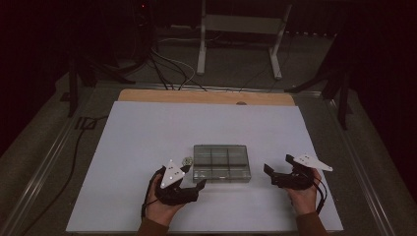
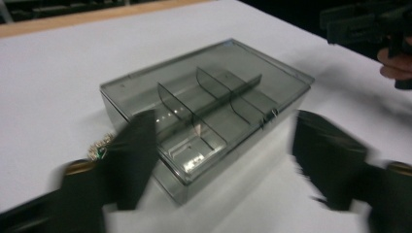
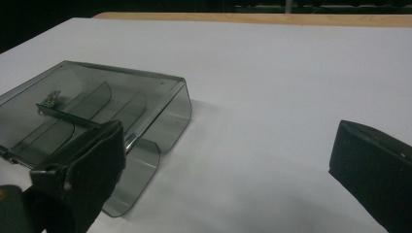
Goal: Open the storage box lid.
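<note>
**A:** White sheet-covered counter, matte, so nothing should skid much on it. What's on it?

**B:** Smoked-grey clear plastic compartment box with a hinged lid, lying flat near the front middle, between the two grippers. Lid looks closed, dividers visible through it, compartments look empty.

**A:** Handling?

**B:** My guess: light, rigid, thin-walled, glossy. Slippery under hard jaws, and it could crack or pop open if squeezed mid-lid. I'd pinch across a short end wall or brace one side and work the front latch edge.

**A:** Grippers?

**B:** Left gripper sits just off the box's front-left corner, jaws spread, holding nothing. Right gripper is near the box's right end, apart from it, jaws also spread wide and empty.

**A:** Anything smaller?

**B:** Small glittery metallic trinket, just beside the box's left wall on the counter. Too blurred to identify. Probably light and fiddly, so a fingertip pinch from above.
</note>
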